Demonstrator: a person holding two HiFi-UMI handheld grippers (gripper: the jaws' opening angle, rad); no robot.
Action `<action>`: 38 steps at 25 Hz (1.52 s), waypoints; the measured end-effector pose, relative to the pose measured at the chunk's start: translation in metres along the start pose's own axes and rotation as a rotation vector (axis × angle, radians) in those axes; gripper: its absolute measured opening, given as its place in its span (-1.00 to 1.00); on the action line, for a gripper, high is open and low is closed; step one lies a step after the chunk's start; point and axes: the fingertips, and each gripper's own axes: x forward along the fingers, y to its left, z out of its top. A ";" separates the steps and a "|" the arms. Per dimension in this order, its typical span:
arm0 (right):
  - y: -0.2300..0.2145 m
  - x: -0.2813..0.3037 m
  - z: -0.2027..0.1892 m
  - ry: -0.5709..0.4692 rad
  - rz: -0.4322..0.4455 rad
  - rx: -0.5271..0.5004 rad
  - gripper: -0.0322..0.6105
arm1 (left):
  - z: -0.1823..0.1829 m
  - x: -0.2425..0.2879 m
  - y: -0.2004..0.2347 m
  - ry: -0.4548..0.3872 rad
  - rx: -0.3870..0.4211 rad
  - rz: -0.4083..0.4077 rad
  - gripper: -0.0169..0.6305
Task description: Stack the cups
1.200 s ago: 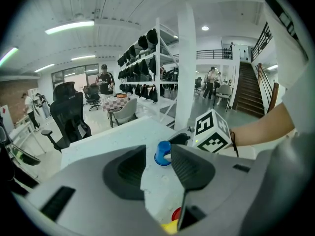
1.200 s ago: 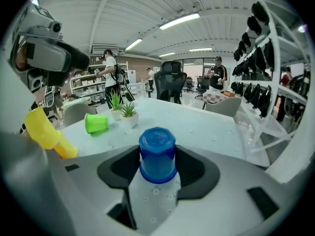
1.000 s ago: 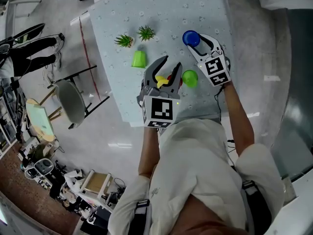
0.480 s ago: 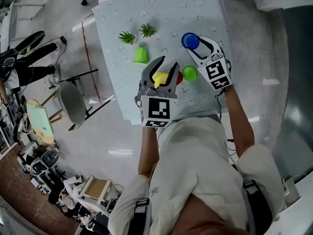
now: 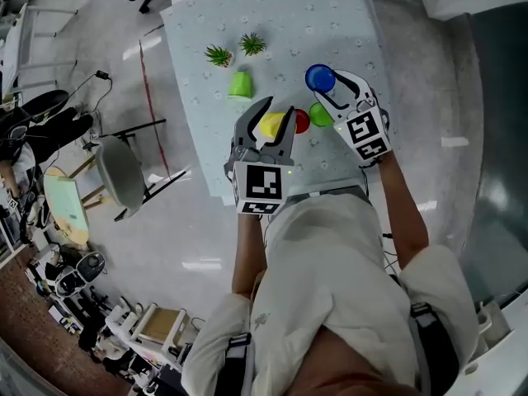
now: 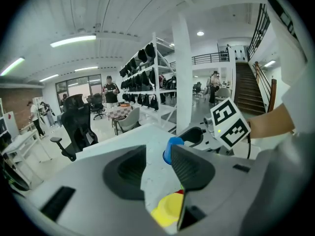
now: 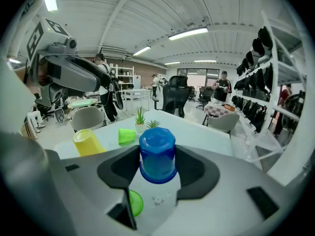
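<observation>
The right tongs (image 7: 157, 156) are closed on a blue cup (image 7: 157, 145), which stands upside down between the two jaws with its flat base uppermost and its sides against both pads; the jaws sit fairly wide because the cup fills the gap. The left tongs (image 5: 279, 110) grip a yellow cup (image 6: 167, 211), which sits deep between the jaws, back from the tips and hard against the right-hand jaw, with the jaws about half closed around it. In the right gripper view the yellow cup shows base up and tilted, under the left tongs. In the head view both tongs are held over the near part of the pale, speckled counter (image 5: 330, 15), side by side, the left tongs nearer the counter's edge and the right tongs just beyond them. Beneath the right tongs a bright green cup (image 7: 134, 203) lies on the counter with its open mouth showing, and a red cup (image 5: 301, 121) sits just beside it, between the two tongs. Farther out on the counter a lighter green cup (image 5: 240, 84) rests apart from the others, and behind it stand two small potted plants (image 5: 219, 55), close together. Past the counter's edge a grey chair (image 5: 120, 172) stands on the shiny floor. The person wears a white top.
</observation>
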 end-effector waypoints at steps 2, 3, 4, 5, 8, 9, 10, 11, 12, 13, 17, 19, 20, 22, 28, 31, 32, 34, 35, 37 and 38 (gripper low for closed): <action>0.008 -0.004 -0.002 0.005 0.002 0.001 -0.21 | -0.003 -0.006 0.001 -0.002 0.000 0.002 -0.45; 0.013 -0.007 -0.002 0.007 0.003 0.001 -0.21 | -0.004 -0.009 0.001 -0.003 0.000 0.003 -0.45; 0.017 -0.009 -0.003 0.008 0.003 0.002 -0.21 | -0.005 -0.012 0.001 -0.004 0.000 0.003 -0.45; 0.021 -0.012 -0.003 0.010 0.004 0.002 -0.21 | -0.006 -0.014 0.001 -0.004 0.001 0.004 -0.45; 0.032 -0.018 -0.006 0.018 0.006 0.007 -0.21 | -0.010 -0.021 0.000 -0.004 0.002 0.004 -0.45; 0.035 -0.019 -0.007 0.020 0.007 0.009 -0.21 | -0.011 -0.023 0.000 -0.003 0.002 0.002 -0.45; 0.038 -0.020 -0.009 0.024 0.009 0.010 -0.21 | -0.012 -0.024 -0.001 -0.003 0.002 0.000 -0.45; 0.041 -0.021 -0.010 0.027 0.010 0.011 -0.21 | -0.013 -0.025 -0.001 -0.005 0.003 -0.002 -0.45; 0.044 -0.022 -0.012 0.030 0.011 0.012 -0.21 | -0.013 -0.027 -0.002 -0.007 0.005 -0.003 -0.45; 0.048 -0.023 -0.014 0.032 0.012 0.012 -0.21 | -0.014 -0.028 -0.002 -0.007 0.008 -0.003 -0.45; 0.059 -0.029 -0.020 0.037 0.019 0.013 -0.21 | -0.019 -0.034 -0.005 0.002 0.011 -0.001 -0.45; 0.065 -0.031 -0.023 0.049 0.027 0.019 -0.21 | -0.020 -0.036 -0.007 0.002 0.012 0.001 -0.45; 0.067 -0.031 -0.025 0.053 0.030 0.022 -0.21 | -0.021 -0.037 -0.007 0.003 0.012 0.002 -0.45; 0.070 -0.030 -0.028 0.062 0.037 0.027 -0.21 | -0.022 -0.038 -0.007 0.006 0.011 0.004 -0.45; 0.078 -0.030 -0.035 0.085 0.053 0.019 -0.21 | -0.026 -0.043 -0.009 0.016 0.007 0.018 -0.45; 0.080 -0.028 -0.039 0.093 0.066 0.017 -0.21 | -0.030 -0.043 -0.009 0.023 0.003 0.028 -0.45; 0.081 -0.028 -0.040 0.095 0.071 0.016 -0.21 | -0.030 -0.044 -0.009 0.025 0.001 0.031 -0.45; 0.083 -0.029 -0.039 0.099 0.080 0.013 -0.21 | -0.030 -0.046 -0.009 0.029 -0.002 0.036 -0.45; 0.084 -0.029 -0.039 0.101 0.085 0.013 -0.20 | -0.029 -0.046 -0.009 0.031 -0.004 0.039 -0.45; 0.085 -0.029 -0.039 0.103 0.092 0.011 -0.20 | -0.029 -0.048 -0.009 0.035 -0.008 0.044 -0.45; 0.085 -0.029 -0.039 0.102 0.096 0.011 -0.20 | -0.028 -0.048 -0.009 0.037 -0.009 0.047 -0.45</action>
